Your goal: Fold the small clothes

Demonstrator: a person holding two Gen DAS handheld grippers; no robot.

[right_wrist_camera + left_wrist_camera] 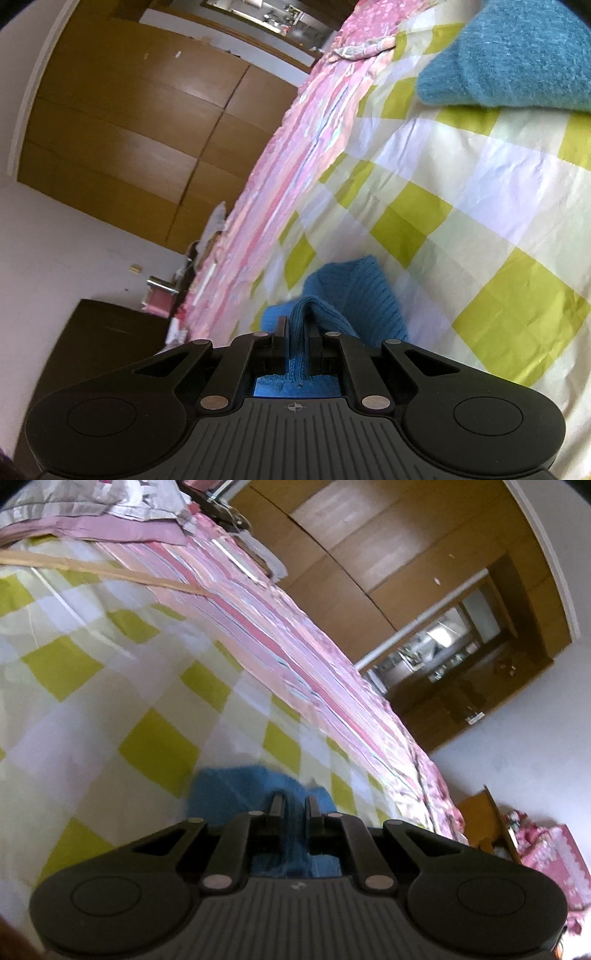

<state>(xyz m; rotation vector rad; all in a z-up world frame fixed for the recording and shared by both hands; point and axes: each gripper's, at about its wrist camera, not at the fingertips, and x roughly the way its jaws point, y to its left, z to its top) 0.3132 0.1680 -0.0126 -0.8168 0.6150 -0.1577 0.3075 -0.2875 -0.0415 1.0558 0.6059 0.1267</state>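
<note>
A blue knit garment (229, 794) lies on the yellow-green checked sheet (110, 701). In the left wrist view my left gripper (295, 801) is shut on a fold of it, and blue cloth shows between the two black fingers. In the right wrist view my right gripper (298, 325) is shut on a raised ridge of the same blue knit (351, 288). There the ribbed part spreads out over the checked sheet (480, 203) past the fingertips. A second, teal fuzzy garment (517, 55) lies farther off at the top right.
A pink striped quilt (295, 657) runs along the far side of the bed, also seen as the pink quilt (258, 206). A thin wooden stick (92, 568) lies across the sheet. Brown wardrobe doors (129, 129) and a dark cabinet (99, 332) stand beyond the bed.
</note>
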